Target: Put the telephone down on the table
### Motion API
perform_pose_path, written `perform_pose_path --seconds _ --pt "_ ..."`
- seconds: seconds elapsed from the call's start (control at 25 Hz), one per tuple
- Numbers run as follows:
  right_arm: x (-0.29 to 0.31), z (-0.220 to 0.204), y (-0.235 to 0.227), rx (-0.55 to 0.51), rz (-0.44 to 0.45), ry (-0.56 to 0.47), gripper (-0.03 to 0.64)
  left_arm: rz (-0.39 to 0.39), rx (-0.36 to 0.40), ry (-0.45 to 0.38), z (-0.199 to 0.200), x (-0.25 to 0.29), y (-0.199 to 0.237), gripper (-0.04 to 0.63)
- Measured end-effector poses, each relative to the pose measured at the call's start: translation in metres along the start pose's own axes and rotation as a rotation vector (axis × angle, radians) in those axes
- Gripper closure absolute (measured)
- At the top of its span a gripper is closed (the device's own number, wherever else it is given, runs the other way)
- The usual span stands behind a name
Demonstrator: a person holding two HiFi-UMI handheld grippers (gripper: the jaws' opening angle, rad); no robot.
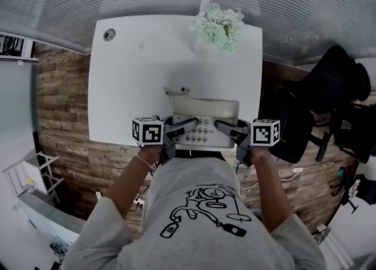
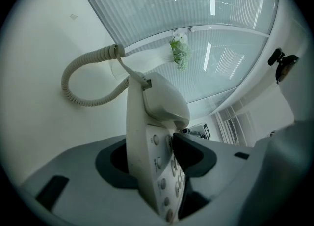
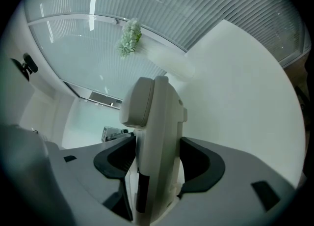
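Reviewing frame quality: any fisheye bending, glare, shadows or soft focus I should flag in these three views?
Head view: strong fisheye, the table bows at its edges; light is even, with a soft shadow beyond the telephone. Left gripper view: dark corner vignette, glare streaks on the ribbed wall. Right gripper view: same vignette, one streak, flowers blurred.

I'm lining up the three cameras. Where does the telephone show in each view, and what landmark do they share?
Head view: telephone just below centre, at the table's near edge.
Left gripper view: telephone at centre, edge-on, its coiled cord looping left.
Right gripper view: telephone at centre, edge-on.
Shared landmark: the pale green flowers, beyond the telephone in every view.
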State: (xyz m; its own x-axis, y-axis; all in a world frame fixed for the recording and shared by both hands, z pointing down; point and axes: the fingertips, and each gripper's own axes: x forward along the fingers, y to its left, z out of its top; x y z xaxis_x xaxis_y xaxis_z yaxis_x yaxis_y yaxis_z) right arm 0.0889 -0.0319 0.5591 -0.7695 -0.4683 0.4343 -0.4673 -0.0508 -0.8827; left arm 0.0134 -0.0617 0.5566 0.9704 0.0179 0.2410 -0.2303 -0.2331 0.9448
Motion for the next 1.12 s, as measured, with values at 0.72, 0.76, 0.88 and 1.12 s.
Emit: perform_pose_path --seconds 0.72,0.76,0.88,1.12 --pt "0.022 -0.021 -0.048 0.032 -0.018 0.051 0.318 0.108 0.029 0.015 -0.021 0.008 0.05 0.353" --pt "0.022 -0.023 -0.05 0.03 -0.023 0.055 0.319 0.122 0.034 0.023 -0.023 0.009 0.053 0.348" --pt "0.025 -0.028 -0.058 0.032 -0.038 0.068 0.319 0.162 0.051 0.042 -0.027 0.008 0.063 0.333" --pt "0.031 -0.033 -0.068 0.027 -0.049 0.089 0.321 0.236 0.068 0.061 -0.03 0.006 0.076 0.314"
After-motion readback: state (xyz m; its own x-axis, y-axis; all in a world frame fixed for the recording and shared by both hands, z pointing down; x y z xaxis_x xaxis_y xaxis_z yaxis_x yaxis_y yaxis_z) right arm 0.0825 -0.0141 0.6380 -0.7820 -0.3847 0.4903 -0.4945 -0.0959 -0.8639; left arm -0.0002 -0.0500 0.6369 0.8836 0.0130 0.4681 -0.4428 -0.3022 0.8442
